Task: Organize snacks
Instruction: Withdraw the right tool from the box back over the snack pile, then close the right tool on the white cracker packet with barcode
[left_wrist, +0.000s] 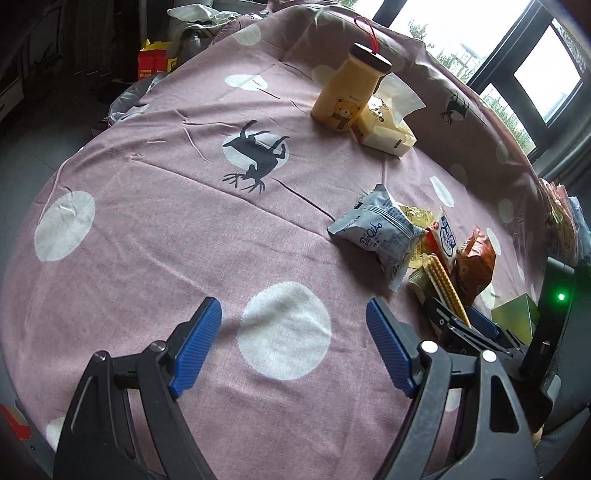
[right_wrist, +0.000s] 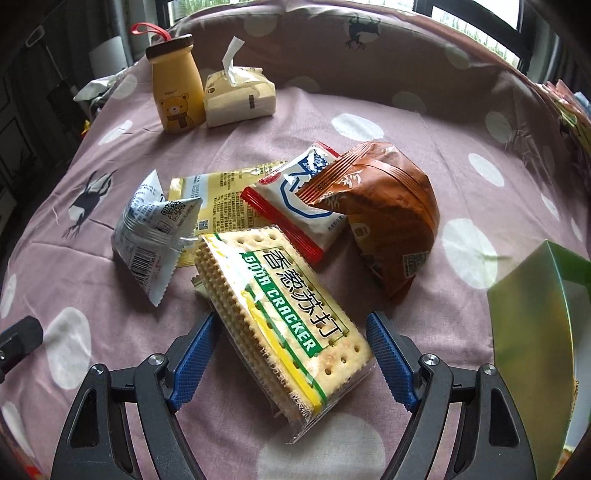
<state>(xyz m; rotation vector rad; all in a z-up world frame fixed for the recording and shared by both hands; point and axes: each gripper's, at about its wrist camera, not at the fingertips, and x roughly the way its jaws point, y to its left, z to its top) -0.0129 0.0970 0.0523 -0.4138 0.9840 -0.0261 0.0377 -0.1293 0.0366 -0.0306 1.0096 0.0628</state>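
Observation:
A pile of snacks lies on the pink dotted cloth. A soda cracker pack (right_wrist: 284, 317) lies between the open jaws of my right gripper (right_wrist: 291, 325), not clamped. Behind it lie a grey pouch (right_wrist: 155, 229), a yellow packet (right_wrist: 218, 199), a red-and-white packet (right_wrist: 295, 199) and a brown bag (right_wrist: 388, 218). In the left wrist view the grey pouch (left_wrist: 380, 232) and brown bag (left_wrist: 474, 262) lie to the right. My left gripper (left_wrist: 293, 314) is open and empty over bare cloth, left of the pile.
A yellow bear bottle (right_wrist: 177, 88) and a tissue pack (right_wrist: 240, 96) stand at the back. A green box (right_wrist: 535, 317) sits at the right. The cloth-covered surface (left_wrist: 147, 221) drops off at the left. Windows lie behind.

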